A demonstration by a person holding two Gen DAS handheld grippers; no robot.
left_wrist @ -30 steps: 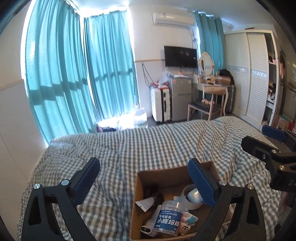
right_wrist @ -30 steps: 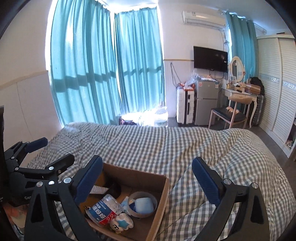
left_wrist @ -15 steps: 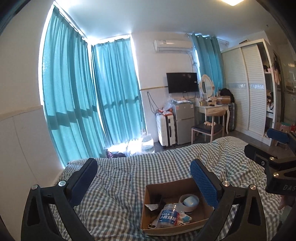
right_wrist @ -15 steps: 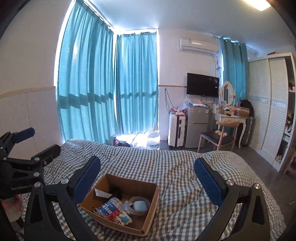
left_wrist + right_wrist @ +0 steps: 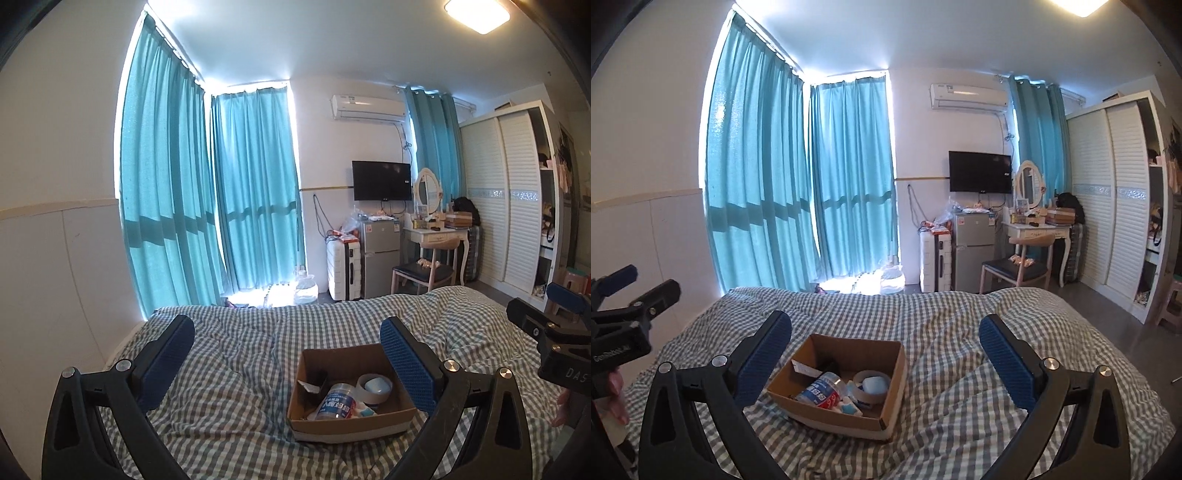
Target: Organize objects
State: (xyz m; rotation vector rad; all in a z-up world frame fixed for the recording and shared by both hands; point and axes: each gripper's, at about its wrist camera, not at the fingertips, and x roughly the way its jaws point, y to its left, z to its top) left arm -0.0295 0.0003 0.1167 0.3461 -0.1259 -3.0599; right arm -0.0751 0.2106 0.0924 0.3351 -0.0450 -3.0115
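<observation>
Two tools in view, both raised above the bed (image 5: 240, 354), both released with jaws spread wide and nothing between them. Left tool (image 5: 288, 354) sits left of the box (image 5: 351, 430); its right finger overlaps the box's right wall in the left wrist view. Right tool (image 5: 886, 350) frames the box between its fingers in the right wrist view; box nearer the left finger. Each tool also shows at the edge of the other's view, well apart.

Box: open cardboard, resting on the checked bedcover, near side of the bed. Contents:
- bottle (image 5: 822, 392), clear, blue-and-red label, lying on its side
- tape roll (image 5: 872, 386), lying flat, far right part of box, with a pale blue item inside the ring
- small white-and-blue item beside the bottle, near wall; cannot tell what
- dark item and white card at the far left corner

Far side: teal curtains (image 5: 255, 192), TV (image 5: 381, 181), fridge (image 5: 380, 254), chair (image 5: 424, 271).
</observation>
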